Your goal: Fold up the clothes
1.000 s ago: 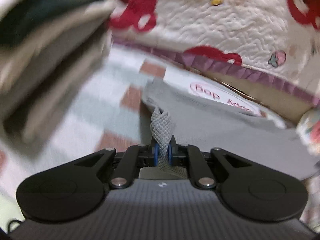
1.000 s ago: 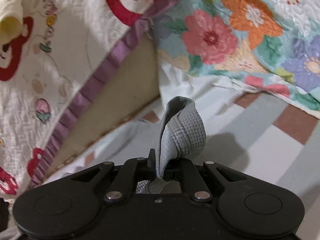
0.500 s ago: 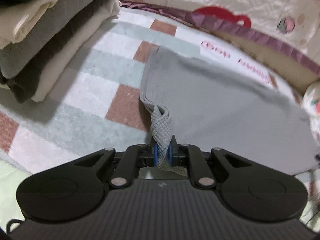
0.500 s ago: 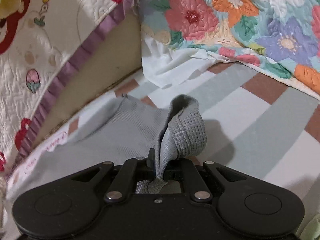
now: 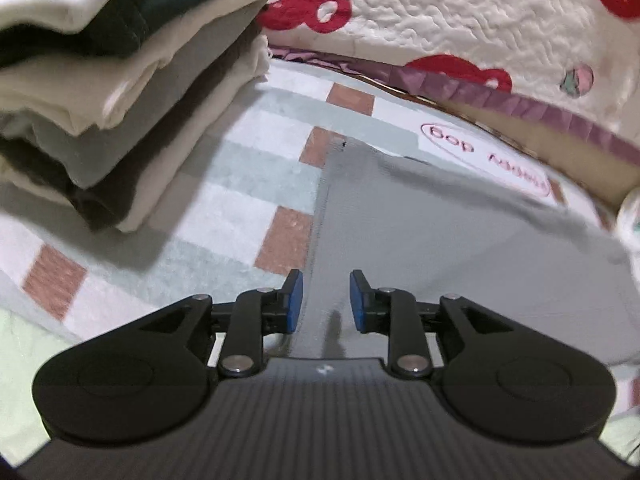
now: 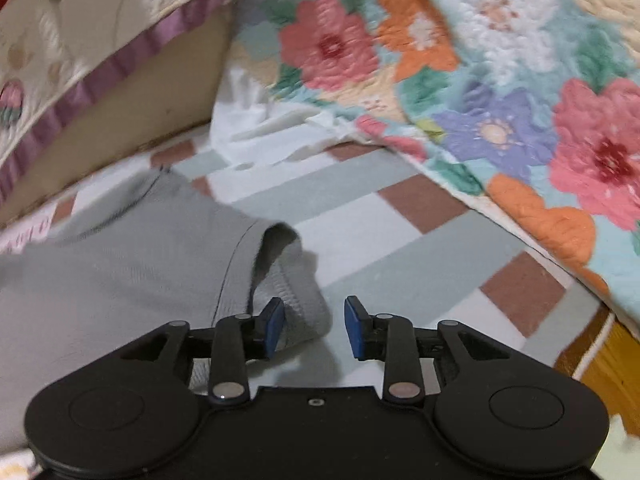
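A grey garment [image 5: 440,232] lies flat on the checked blanket [image 5: 248,168]. My left gripper [image 5: 325,296] is open just above its near edge, with nothing between the blue pads. In the right wrist view the same grey garment [image 6: 120,264] lies at left, with a curled ribbed cuff [image 6: 292,276] by the left pad. My right gripper [image 6: 314,326] is open; the cuff lies loose between its fingers.
A stack of folded clothes [image 5: 112,80] stands at the left. A white quilt with red shapes and a purple ruffle [image 5: 480,40] rises behind. A floral quilt [image 6: 500,80] lies at the right. A wooden edge [image 6: 600,364] shows at the lower right.
Both grippers held the grey garment's edge and lowered it onto the blanket. Both have opened and let go; the garment now lies flat.
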